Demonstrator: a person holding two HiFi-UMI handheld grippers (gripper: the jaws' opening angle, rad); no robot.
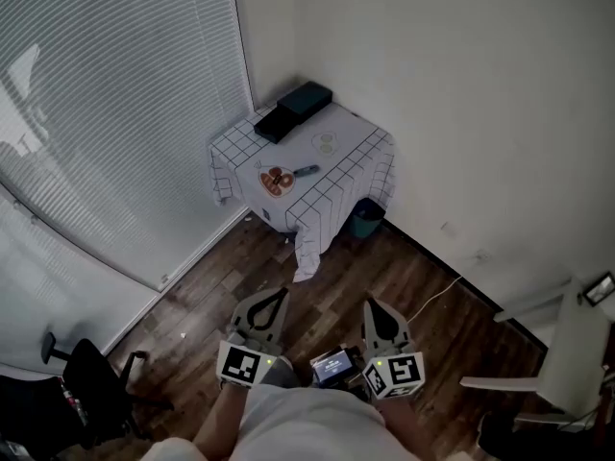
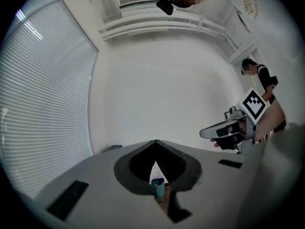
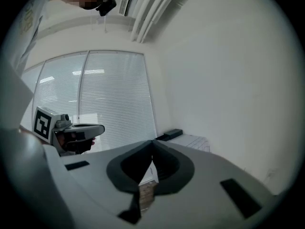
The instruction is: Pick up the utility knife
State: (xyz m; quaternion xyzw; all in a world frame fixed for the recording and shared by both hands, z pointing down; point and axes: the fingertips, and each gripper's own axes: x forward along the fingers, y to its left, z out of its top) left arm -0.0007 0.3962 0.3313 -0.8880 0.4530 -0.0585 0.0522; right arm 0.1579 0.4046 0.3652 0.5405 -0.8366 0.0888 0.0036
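The utility knife [image 1: 306, 171], small and dark blue, lies on a corner table under a checked cloth [image 1: 356, 166], far from both grippers. My left gripper [image 1: 282, 292] and right gripper [image 1: 370, 303] are held side by side over the wooden floor, pointing level toward the table. In each one's own view, the left gripper [image 2: 155, 141] and the right gripper [image 3: 152, 140] have jaws meeting at the tip with nothing between them. The right gripper view shows the table [image 3: 193, 141] ahead.
On the table sit stacked dark boxes [image 1: 293, 109], a plate with orange pieces [image 1: 276, 181] and a small white dish [image 1: 325, 143]. A teal bin [image 1: 365, 217] stands below. Blinds [image 1: 106, 113] fill the left; a black chair [image 1: 86, 392] and white furniture [image 1: 577, 353] flank me.
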